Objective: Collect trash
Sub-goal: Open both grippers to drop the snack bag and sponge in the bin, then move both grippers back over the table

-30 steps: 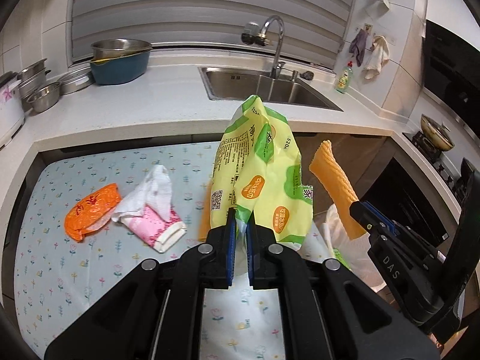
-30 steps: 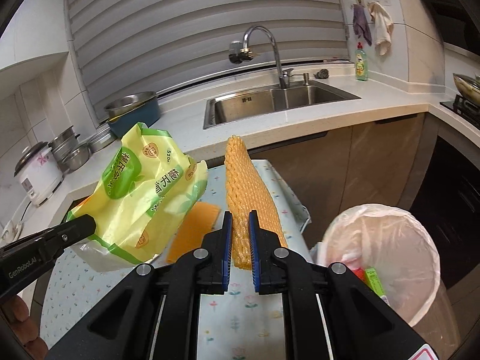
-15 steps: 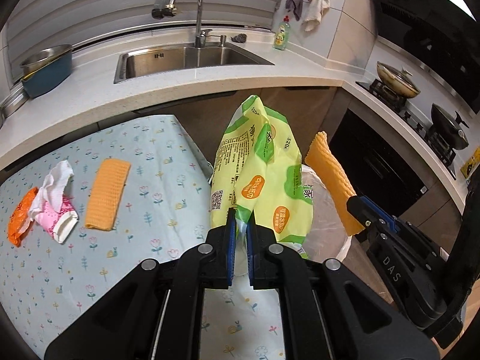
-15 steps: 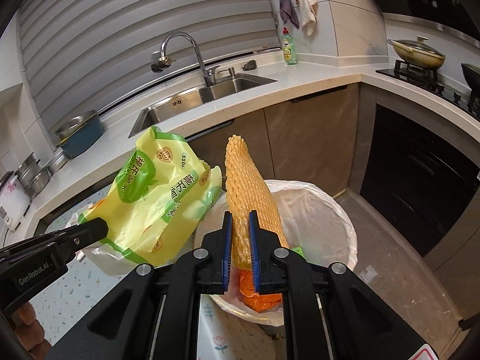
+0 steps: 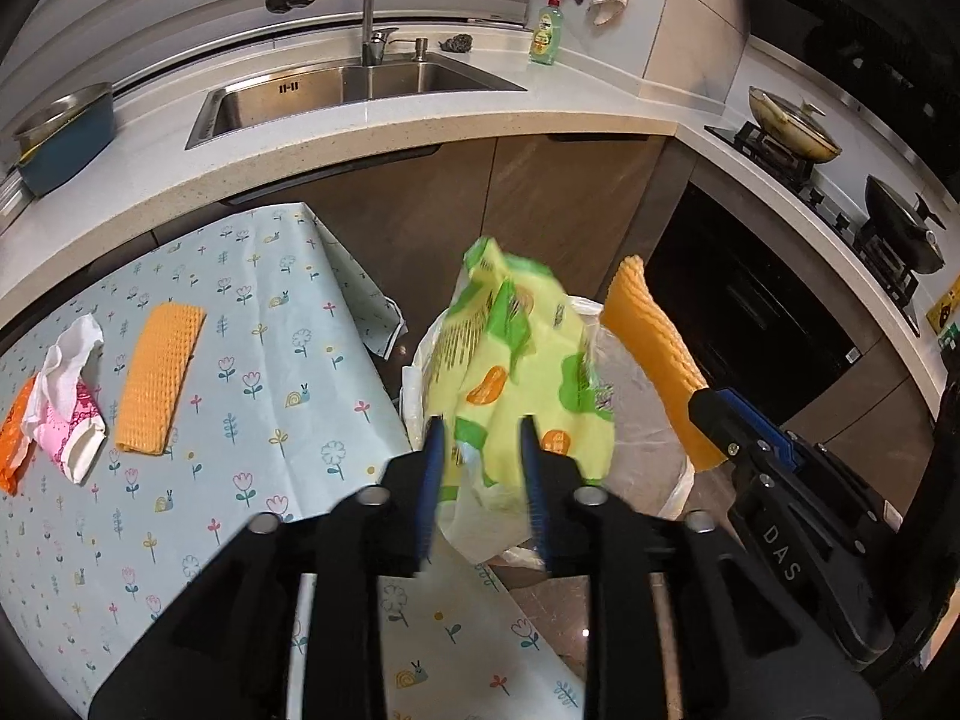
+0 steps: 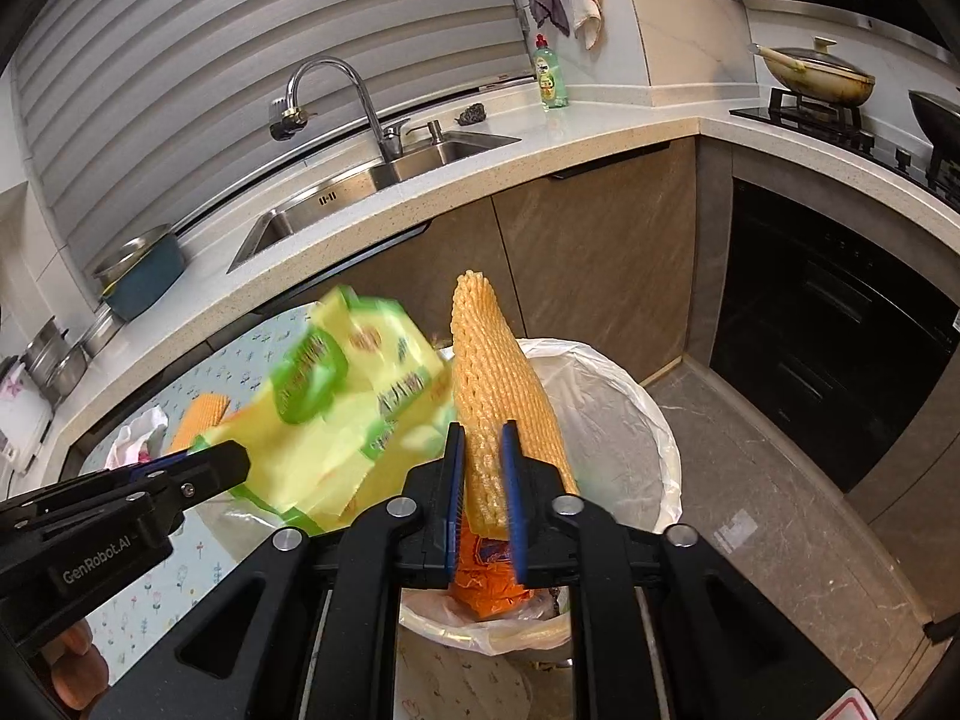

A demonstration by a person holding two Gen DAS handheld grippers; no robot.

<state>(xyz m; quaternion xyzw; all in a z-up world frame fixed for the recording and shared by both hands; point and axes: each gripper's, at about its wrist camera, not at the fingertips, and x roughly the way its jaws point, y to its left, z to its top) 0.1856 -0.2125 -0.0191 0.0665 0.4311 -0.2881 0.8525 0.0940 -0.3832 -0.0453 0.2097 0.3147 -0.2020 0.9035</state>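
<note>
Wrapper loose between parted fingers

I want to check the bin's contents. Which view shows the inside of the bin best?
The right wrist view: it looks into the bin, showing orange trash inside. In the left wrist view the yellow bag hides most of the bin.

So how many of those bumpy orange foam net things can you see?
2. One orange foam net stands between the jaws of the right gripper, over the bin. The other lies flat on the flowery tablecloth. More may be hidden inside the bin.
</note>
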